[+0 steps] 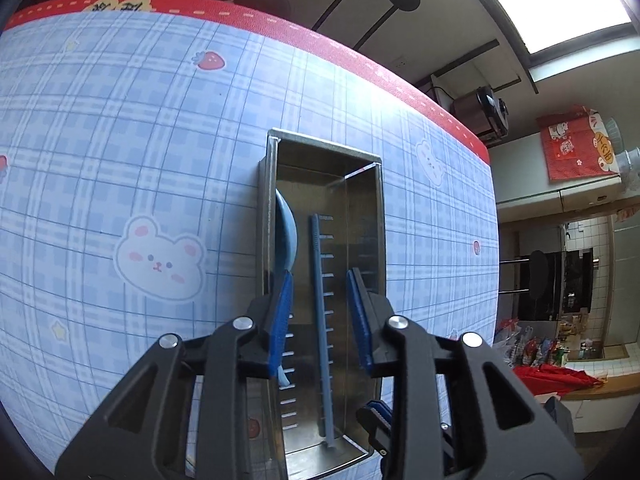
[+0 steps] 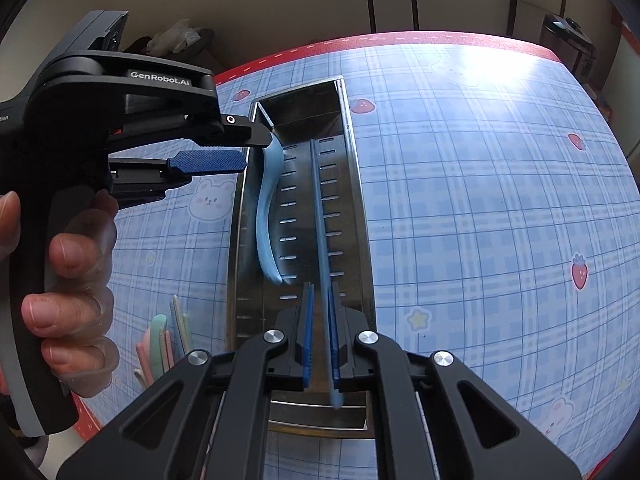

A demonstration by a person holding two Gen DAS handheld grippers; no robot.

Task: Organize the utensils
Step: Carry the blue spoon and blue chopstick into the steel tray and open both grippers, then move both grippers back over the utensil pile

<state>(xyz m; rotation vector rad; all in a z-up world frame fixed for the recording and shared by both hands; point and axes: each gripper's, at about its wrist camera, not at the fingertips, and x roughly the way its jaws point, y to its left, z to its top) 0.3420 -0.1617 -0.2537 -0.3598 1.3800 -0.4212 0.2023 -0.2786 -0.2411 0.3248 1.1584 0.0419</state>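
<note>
Here, by part:

Tray: a long rectangular stainless-steel utensil tray (image 1: 324, 152) with slotted floor lies on a blue plaid tablecloth (image 1: 140, 120) printed with white bears and strawberries, edged in red.

Spoon: a pale blue plastic spoon (image 2: 266, 208) leans along the tray's left wall, bowl toward the far end in the left wrist view (image 1: 286, 236).

Chopstick: a slim blue-grey chopstick (image 1: 322, 320) runs lengthwise down the tray's middle, lying among the floor slots (image 2: 322, 216).

Right gripper: the right gripper (image 2: 319, 340) has its blue pads drawn close together on the near end of the chopstick, whose tip pokes out behind the pads.

Left gripper: the left gripper (image 1: 320, 312) hovers over the tray with its blue pads standing wide, the chopstick passing between them untouched; the left pad is just beside the spoon's handle. From the right wrist view it reaches in from the left (image 2: 240, 148), held by a hand (image 2: 68, 280).

Spare utensils: a small pile of pastel green and pink utensils (image 2: 164, 344) lies on the cloth left of the tray, near the table's edge.
</note>
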